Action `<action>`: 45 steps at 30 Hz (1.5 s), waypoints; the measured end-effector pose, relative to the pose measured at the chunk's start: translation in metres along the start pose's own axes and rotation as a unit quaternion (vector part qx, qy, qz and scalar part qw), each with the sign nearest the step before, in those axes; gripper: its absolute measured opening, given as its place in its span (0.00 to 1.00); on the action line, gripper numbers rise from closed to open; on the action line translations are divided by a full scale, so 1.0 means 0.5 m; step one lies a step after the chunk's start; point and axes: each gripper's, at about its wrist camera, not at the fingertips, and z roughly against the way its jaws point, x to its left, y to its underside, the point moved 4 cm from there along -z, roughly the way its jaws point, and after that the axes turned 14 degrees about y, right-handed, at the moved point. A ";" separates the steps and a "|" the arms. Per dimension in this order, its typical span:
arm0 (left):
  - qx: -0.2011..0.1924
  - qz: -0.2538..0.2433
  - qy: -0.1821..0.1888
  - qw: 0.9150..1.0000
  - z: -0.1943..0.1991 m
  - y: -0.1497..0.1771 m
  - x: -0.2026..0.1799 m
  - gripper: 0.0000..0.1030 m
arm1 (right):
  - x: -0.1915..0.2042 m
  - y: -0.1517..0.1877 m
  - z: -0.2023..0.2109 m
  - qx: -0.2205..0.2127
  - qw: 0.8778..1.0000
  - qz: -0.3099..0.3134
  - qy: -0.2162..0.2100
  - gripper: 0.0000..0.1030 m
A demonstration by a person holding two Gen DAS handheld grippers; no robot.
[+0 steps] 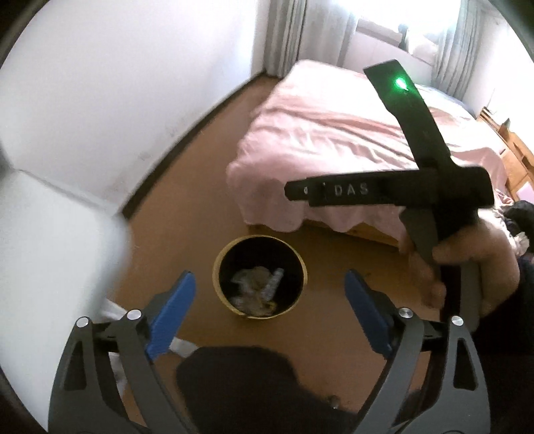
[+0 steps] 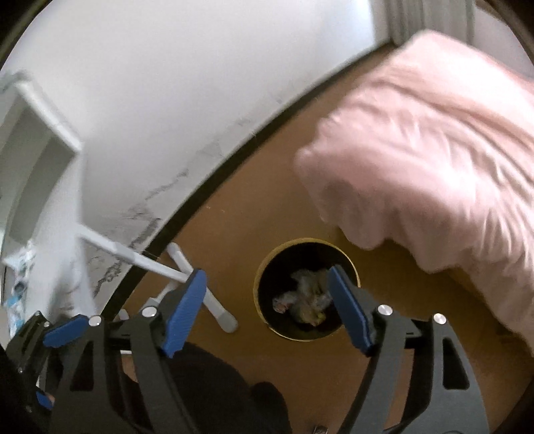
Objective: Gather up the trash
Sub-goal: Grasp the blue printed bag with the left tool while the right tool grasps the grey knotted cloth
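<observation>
walls point(image 1: 100, 83): white | floor point(image 1: 207, 187): brown | bed point(image 1: 327, 133): pink cover | window point(image 1: 383, 23): bright, curtained

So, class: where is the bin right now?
In both views the bin stands on the brown floor, just off the pink bed's corner.

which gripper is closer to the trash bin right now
Hard to call; neither is clearly nearer. The left gripper and the right gripper both hang open and empty above the trash bin, which stands on the floor with crumpled trash inside.
</observation>
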 end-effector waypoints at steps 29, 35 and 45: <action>-0.016 0.171 -0.336 0.926 0.647 0.441 0.579 0.52 | 0.864 0.144 0.210 -0.031 0.913 0.365 -0.182 0.78; -0.057 0.204 -0.346 0.914 0.711 0.471 0.550 0.31 | 1.028 0.175 0.210 -0.046 0.885 0.424 -0.189 0.78; -0.094 0.267 -0.366 0.887 0.835 0.580 0.487 0.28 | 1.228 0.256 0.200 -0.037 0.850 0.480 -0.215 0.78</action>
